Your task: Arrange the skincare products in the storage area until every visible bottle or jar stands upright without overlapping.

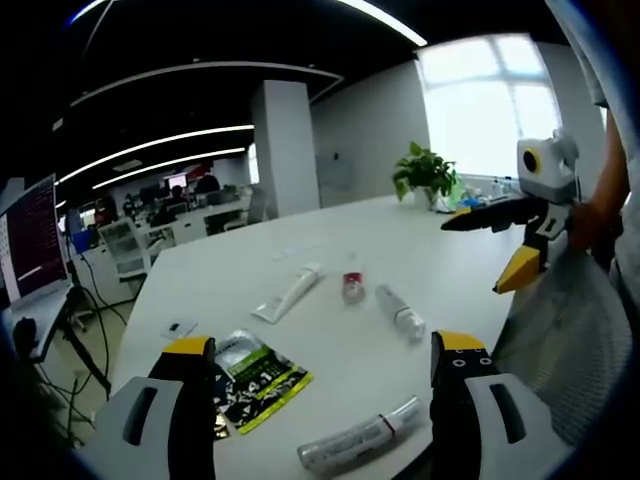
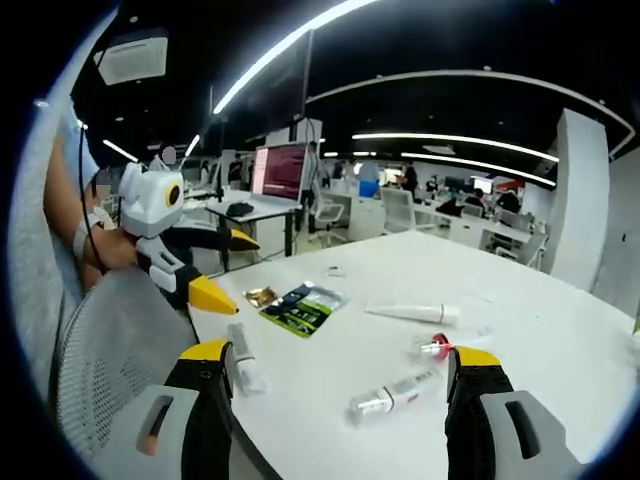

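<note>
The words on the green packet point(image 1: 255, 380) are too small to read. In the left gripper view, the tube point(image 1: 358, 436) at 6 o'clock is partly hidden behind the left claw point(image 1: 325, 352). Far desks point(image 2: 470, 215) with people look blurry and tiny.

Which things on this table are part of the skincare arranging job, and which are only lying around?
Part of the job:
- white tube, lying flat
- small red-capped bottle, lying flat
- clear tube, lying flat
- silvery tube, lying flat near the table edge

Only lying around:
- green and black sachets
- small white card
- potted plant
</note>
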{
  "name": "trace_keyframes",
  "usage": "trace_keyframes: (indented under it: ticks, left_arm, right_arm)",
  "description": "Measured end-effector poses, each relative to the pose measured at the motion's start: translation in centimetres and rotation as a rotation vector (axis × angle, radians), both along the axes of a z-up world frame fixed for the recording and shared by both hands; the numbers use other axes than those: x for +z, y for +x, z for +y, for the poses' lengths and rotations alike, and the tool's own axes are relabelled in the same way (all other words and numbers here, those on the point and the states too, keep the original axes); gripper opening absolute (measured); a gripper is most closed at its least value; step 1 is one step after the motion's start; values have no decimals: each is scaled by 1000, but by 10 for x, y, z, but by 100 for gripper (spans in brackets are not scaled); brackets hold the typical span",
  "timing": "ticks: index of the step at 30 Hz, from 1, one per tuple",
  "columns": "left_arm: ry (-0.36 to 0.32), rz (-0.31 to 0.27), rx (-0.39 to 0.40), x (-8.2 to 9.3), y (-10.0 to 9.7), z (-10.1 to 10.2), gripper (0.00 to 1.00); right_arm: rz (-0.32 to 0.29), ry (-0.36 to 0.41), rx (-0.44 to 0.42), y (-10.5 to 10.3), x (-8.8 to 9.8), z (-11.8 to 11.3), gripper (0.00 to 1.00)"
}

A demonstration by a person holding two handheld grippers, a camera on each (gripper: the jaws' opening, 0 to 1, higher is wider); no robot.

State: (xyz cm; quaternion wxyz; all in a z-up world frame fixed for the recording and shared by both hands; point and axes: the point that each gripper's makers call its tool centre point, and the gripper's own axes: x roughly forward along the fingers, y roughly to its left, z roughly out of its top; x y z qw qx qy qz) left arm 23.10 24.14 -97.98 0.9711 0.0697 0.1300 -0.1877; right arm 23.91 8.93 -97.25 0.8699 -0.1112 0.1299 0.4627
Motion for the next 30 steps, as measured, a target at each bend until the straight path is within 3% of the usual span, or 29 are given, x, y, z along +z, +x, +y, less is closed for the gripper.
trace_keyframes:
  ticks: [19, 30]
  left_arm:
    - [2, 15, -21, -3, -1, -4, 84]
    - [3, 20, -15, -4, -1, -3, 84]
  right_arm:
    - [-34, -3, -20, 2, 4, -5, 89]
    - [-21, -19, 4, -1, 0, -1, 86]
